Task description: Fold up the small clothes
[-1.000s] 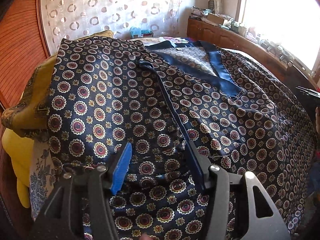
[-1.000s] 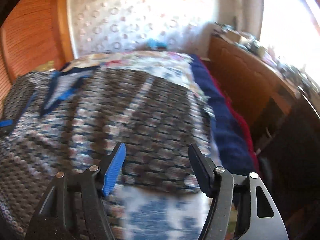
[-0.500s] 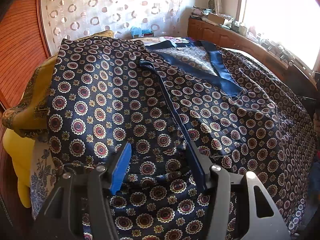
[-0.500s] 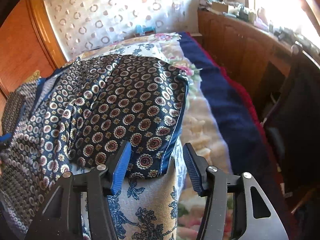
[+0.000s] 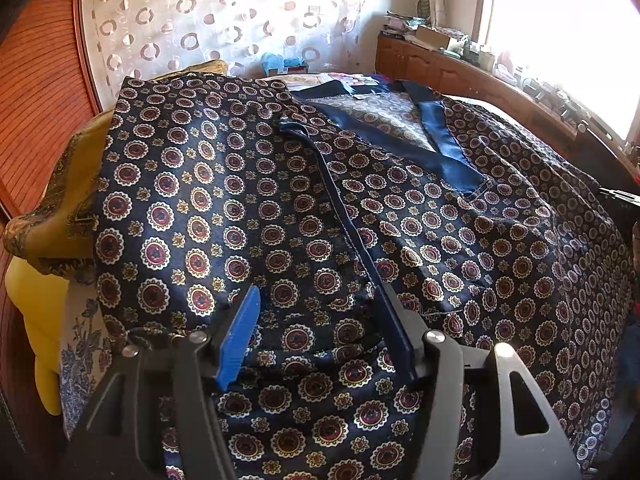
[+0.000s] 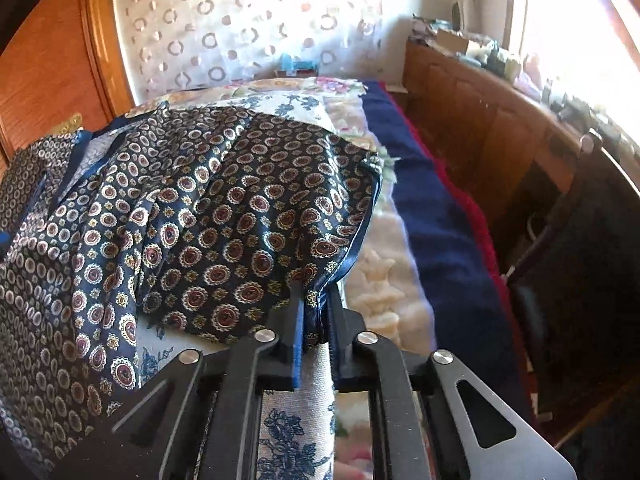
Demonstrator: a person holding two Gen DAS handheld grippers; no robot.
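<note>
A dark navy robe (image 5: 248, 208) with a red and gold medallion print and plain blue collar trim (image 5: 448, 148) lies spread over a bed. My left gripper (image 5: 316, 332) is open and hovers low over the robe's front seam, with cloth between the fingers but not pinched. In the right wrist view the robe's sleeve end (image 6: 248, 232) lies over a floral cover. My right gripper (image 6: 316, 312) is shut on the sleeve's blue-edged cuff corner (image 6: 320, 292).
A yellow cushion (image 5: 36, 288) and gold patterned cloth (image 5: 52, 216) lie at the bed's left side. A blue blanket (image 6: 432, 216) runs along the bed's right edge. A wooden cabinet (image 6: 500, 120) with clutter stands under the bright window. A floral bed cover (image 6: 296, 432) lies below the right gripper.
My right gripper moved in to the sleeve's cuff corner and closed on it. My left gripper stayed open in about the same place over the robe.
</note>
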